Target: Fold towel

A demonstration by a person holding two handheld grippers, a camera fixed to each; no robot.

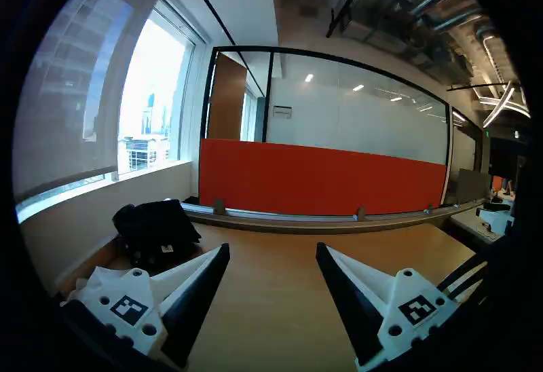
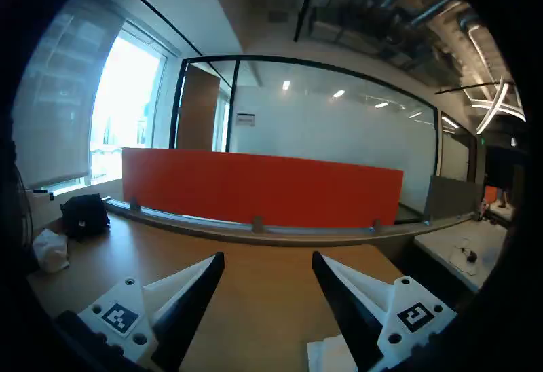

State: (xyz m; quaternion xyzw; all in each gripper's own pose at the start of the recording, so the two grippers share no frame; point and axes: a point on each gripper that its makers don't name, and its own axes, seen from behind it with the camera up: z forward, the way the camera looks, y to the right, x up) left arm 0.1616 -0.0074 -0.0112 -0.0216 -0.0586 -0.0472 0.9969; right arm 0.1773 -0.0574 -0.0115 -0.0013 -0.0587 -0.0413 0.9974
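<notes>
Your left gripper [image 1: 271, 246] and right gripper [image 2: 267, 255] gape wide, holding nothing, with square checkered markers on each. The white towel [image 2: 329, 355] lies on the smooth wooden desk [image 2: 271, 297], beneath your right gripper.

Strong daylight from window [image 1: 153, 121], blown out white. Small ceiling lights [image 1: 358, 87] glow behind. Fisheye bends edges; far right dim, perhaps slightly soft.

No legible text; wall notice [image 1: 282, 111] unreadable
</notes>
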